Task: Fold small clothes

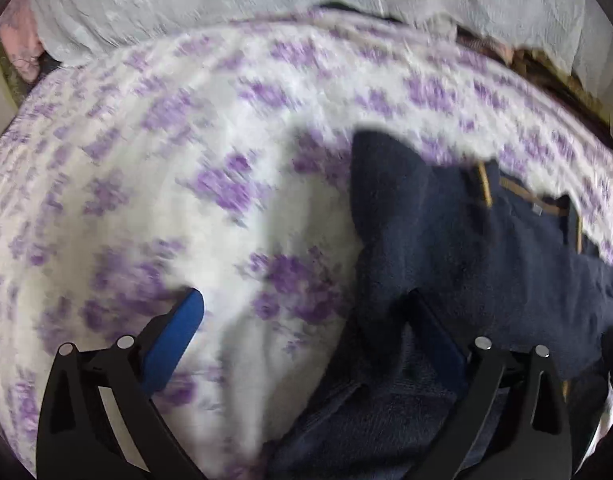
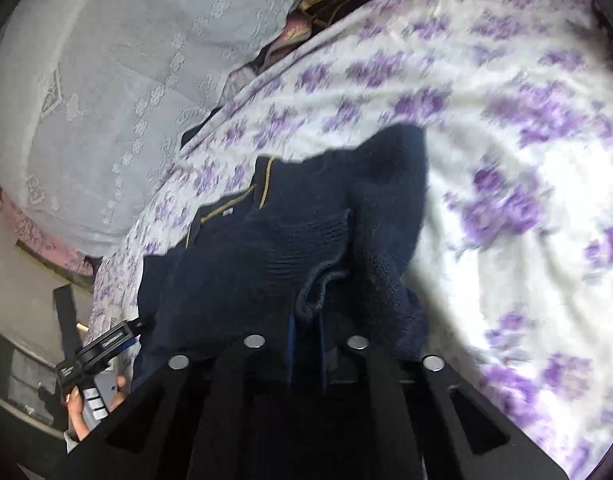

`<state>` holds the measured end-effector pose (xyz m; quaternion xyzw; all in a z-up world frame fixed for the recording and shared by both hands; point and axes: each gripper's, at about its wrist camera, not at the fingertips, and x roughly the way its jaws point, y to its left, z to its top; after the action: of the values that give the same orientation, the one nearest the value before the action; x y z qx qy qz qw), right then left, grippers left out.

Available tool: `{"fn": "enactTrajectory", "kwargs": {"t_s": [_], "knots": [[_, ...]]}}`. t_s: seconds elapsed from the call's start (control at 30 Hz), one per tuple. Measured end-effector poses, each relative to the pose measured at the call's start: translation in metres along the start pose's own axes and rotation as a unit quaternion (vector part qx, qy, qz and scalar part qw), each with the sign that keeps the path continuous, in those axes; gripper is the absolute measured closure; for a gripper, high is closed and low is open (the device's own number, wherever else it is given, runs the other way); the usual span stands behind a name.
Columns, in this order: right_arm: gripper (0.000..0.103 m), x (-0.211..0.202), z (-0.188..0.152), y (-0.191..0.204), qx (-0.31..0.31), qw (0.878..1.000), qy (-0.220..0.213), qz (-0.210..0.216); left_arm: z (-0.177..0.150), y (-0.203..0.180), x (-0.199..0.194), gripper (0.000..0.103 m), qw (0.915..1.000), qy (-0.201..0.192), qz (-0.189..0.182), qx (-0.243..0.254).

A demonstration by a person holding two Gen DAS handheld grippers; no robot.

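Observation:
A navy knit sweater (image 1: 446, 220) with tan trim at its collar lies crumpled on a white bedspread with purple flowers (image 1: 166, 140). My left gripper (image 1: 306, 320) is open wide. Its blue-padded left finger (image 1: 178, 340) hangs over the bedspread and its right finger (image 1: 438, 340) over the sweater's edge, gripping nothing. In the right wrist view the sweater (image 2: 266, 220) fills the middle. My right gripper (image 2: 306, 320) is shut on a rolled ribbed edge of the sweater (image 2: 314, 292) at its near side. The left gripper (image 2: 102, 344) shows at the lower left, held by a hand (image 2: 78, 408).
A pale grey embossed cover (image 1: 186, 8) lies along the far side of the bed (image 2: 106, 80). Something pink (image 1: 18, 40) sits at the far left corner. The floral bedspread (image 2: 506, 160) stretches bare to the right of the sweater. Floor shows at the left (image 2: 22, 280).

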<state>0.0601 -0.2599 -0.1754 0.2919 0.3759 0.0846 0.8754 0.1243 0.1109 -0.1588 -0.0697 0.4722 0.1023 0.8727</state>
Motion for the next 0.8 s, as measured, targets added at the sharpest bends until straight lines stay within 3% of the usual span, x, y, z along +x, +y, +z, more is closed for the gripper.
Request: {"fn": "enactTrajectory", "kwargs": {"t_s": [0.13, 0.3, 0.43, 0.47, 0.5, 0.53, 0.6, 0.7, 0.73, 0.8], "knots": [[0.087, -0.027, 0.011, 0.025, -0.050, 0.996, -0.074, -0.027, 0.020, 0.010, -0.037, 0.005, 0.9962, -0.051, -0.064, -0.029], [0.088, 0.010, 0.024, 0.064, -0.097, 0.995, -0.020, 0.024, 0.046, -0.024, -0.034, 0.005, 0.9896, -0.050, -0.134, 0.019], [0.088, 0.060, 0.021, 0.065, -0.091, 0.995, 0.038, 0.022, 0.041, -0.043, 0.012, 0.006, 0.9885, -0.002, -0.145, 0.043], [0.093, 0.073, 0.019, 0.055, -0.077, 0.996, 0.051, 0.015, 0.035, -0.043, 0.027, 0.007, 0.9895, 0.016, -0.136, 0.045], [0.103, 0.079, 0.018, 0.047, -0.068, 0.996, 0.053, 0.019, 0.030, -0.041, 0.046, 0.006, 0.9913, 0.037, -0.119, 0.044], [0.103, 0.081, 0.018, 0.041, -0.056, 0.996, 0.054, 0.035, 0.029, -0.038, 0.051, 0.005, 0.9911, 0.021, -0.123, 0.047], [0.103, 0.080, 0.021, 0.038, -0.045, 0.996, 0.061, 0.045, 0.032, -0.041, 0.050, 0.005, 0.9919, 0.028, -0.112, 0.053], [0.103, 0.070, 0.015, 0.046, -0.064, 0.996, 0.045, 0.032, 0.028, -0.040, 0.046, 0.007, 0.9926, 0.023, -0.107, 0.054], [0.097, 0.062, 0.014, 0.049, -0.074, 0.996, 0.038, 0.031, 0.027, -0.037, 0.038, 0.008, 0.9932, 0.018, -0.103, 0.052], [0.097, 0.044, 0.011, 0.060, -0.098, 0.994, 0.019, 0.037, 0.024, -0.030, 0.016, 0.009, 0.9916, 0.000, -0.119, 0.051]]}}
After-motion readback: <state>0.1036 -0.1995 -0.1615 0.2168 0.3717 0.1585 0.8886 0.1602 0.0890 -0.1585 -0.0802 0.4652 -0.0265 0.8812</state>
